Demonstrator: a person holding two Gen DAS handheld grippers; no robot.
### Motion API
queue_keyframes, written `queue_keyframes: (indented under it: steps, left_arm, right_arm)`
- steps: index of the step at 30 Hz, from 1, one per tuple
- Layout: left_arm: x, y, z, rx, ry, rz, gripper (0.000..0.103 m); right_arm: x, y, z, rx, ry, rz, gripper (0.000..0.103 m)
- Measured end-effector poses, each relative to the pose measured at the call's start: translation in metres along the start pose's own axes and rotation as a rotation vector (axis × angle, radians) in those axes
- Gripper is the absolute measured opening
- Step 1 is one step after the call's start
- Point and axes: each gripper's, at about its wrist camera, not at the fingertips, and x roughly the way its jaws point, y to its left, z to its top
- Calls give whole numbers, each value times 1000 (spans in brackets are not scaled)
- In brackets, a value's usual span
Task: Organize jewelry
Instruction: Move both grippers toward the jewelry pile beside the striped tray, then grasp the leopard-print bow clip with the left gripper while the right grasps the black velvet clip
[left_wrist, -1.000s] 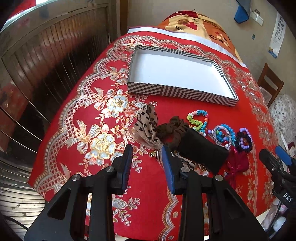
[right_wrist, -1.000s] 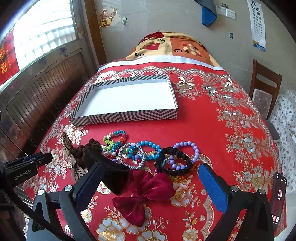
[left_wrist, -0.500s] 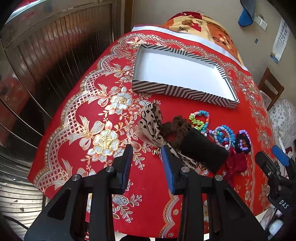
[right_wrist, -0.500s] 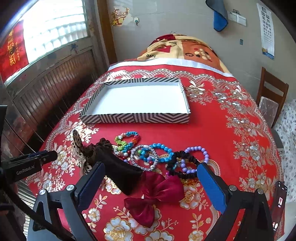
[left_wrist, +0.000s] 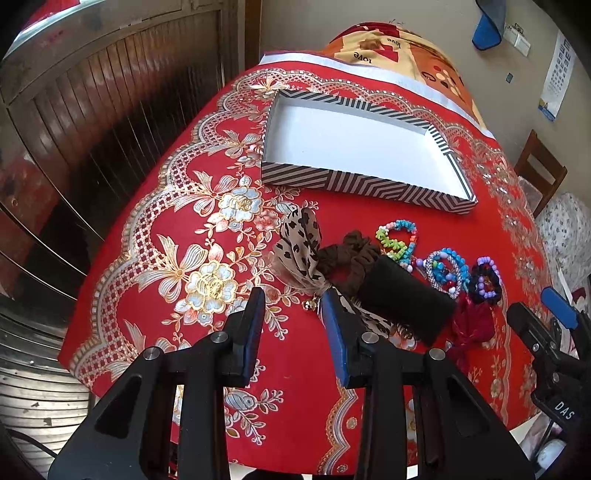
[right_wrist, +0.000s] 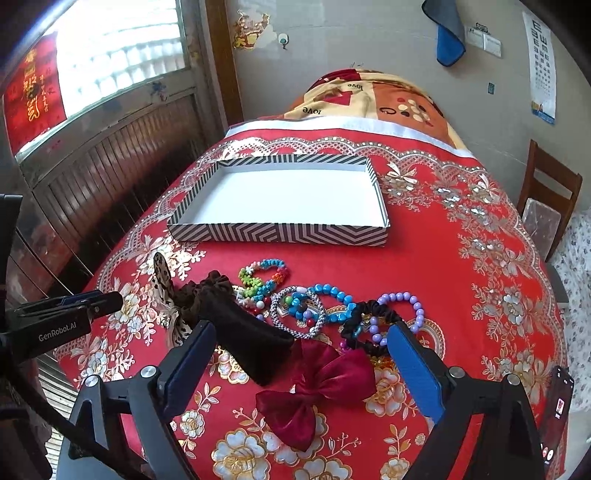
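Note:
An empty black-and-white striped tray sits at the far middle of the red floral tablecloth. In front of it lie a leopard-print bow, a brown scrunchie, a black band, several bead bracelets, a black scrunchie and a dark red bow. My left gripper is open and empty above the near table edge, just before the leopard bow. My right gripper is open wide and empty above the red bow.
A wooden chair stands at the right of the table. A wood-panelled wall and window run along the left. A patterned blanket covers the far end. A phone lies at the near right edge.
Both grippers have pulled back and risen slightly, so the table and tray look smaller and farther. Neither gripper's opening has changed. The jewelry has not moved.

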Motion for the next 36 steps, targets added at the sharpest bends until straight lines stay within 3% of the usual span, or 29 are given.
queue_keyframes:
  steps: [9,36]
  left_arm:
    - [7,9,1,-40,31,-28,32]
    - [18,7,4,-28,56,-41,32]
  right_arm:
    - [7,-2,-2,14,19,23,93]
    - [23,12,-2,-5,56,60,89]
